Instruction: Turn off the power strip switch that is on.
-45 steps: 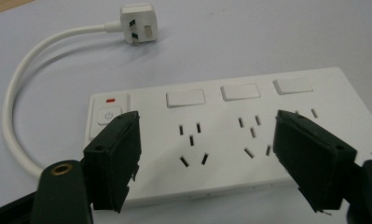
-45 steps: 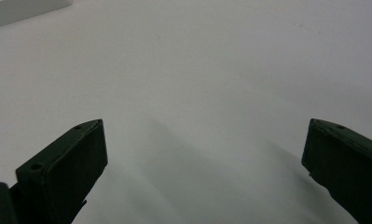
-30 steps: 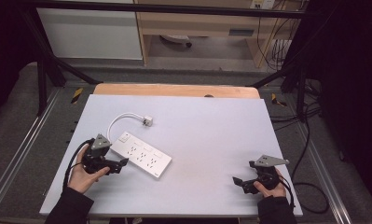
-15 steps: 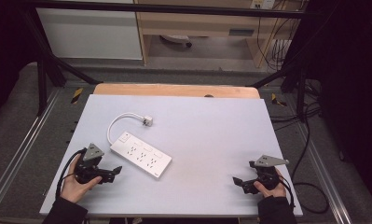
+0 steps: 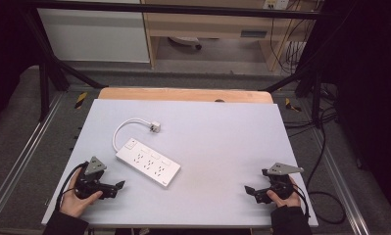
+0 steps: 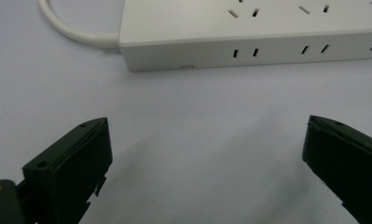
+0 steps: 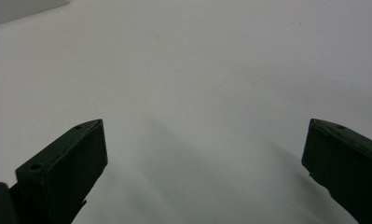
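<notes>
Jaws wide apart on both grippers, with nothing held between them.

Left gripper [image 5: 118, 190]: down at the near left corner of the white table [image 5: 222, 132]. Held in the left hand [image 5: 75, 198]. Points to the right, across the table. Rests low, close to the table top. Has a grey three-cornered plate on top and a black cable looping round by the wrist.

Right gripper [image 5: 252, 194]: down at the near right corner, held in the right hand [image 5: 282, 198]. Points to the left, toward the other gripper. Well apart from it, with bare table between the two.

White power strip [image 5: 148, 163]: lies flat on the left half of the table, slanted, just beyond the left gripper and a bit to its right. Near the gripper, not touching it. Looks big and close in the left gripper view, just ahead of the two black jaws, with small slots on its top and along its side. Peeks in as a small white corner at the top left of the right gripper view, far off.

White cord [image 5: 118, 133]: comes out of the far left end of the strip, curls up and round, and ends in a small plug [image 5: 155, 127] lying on the table.

Strip of brown wood [image 5: 183, 94] along the far edge of the table.
</notes>
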Action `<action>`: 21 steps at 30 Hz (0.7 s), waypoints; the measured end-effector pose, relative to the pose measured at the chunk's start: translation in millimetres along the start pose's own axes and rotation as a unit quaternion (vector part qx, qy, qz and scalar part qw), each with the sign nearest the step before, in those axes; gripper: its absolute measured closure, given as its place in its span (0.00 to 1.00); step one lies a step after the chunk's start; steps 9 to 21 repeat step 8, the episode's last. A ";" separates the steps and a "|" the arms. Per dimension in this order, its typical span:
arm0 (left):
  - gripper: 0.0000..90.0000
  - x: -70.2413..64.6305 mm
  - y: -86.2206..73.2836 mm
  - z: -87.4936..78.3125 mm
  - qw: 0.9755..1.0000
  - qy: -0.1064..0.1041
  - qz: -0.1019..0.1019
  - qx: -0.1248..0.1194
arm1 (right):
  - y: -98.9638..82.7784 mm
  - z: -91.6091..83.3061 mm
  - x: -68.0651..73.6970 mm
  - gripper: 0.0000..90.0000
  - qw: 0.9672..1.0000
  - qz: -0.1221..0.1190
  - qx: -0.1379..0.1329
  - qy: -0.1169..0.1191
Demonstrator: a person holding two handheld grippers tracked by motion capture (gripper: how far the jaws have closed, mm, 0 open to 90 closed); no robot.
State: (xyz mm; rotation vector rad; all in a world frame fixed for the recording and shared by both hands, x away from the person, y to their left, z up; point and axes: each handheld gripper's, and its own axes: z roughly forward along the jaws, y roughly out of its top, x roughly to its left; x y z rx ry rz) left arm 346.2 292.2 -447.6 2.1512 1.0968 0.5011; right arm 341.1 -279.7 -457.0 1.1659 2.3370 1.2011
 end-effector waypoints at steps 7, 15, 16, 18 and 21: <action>0.01 -1.1 -1.1 1.0 1.000 -0.002 0.006 0.004 | 0.0 0.6 0.7 0.01 1.000 0.002 0.001 0.001; 0.01 -1.2 -1.2 0.9 1.000 -0.002 0.007 0.004 | 0.0 0.5 0.6 0.01 1.000 0.002 0.002 0.002; 0.01 -1.2 -1.2 0.9 1.000 -0.002 0.007 0.004 | 0.0 0.5 0.6 0.01 1.000 0.002 0.002 0.002; 0.01 -1.2 -1.2 0.9 1.000 -0.002 0.007 0.004 | 0.0 0.5 0.6 0.01 1.000 0.002 0.002 0.002; 0.01 -1.2 -1.2 0.9 1.000 -0.002 0.007 0.004 | 0.0 0.5 0.6 0.01 1.000 0.002 0.002 0.002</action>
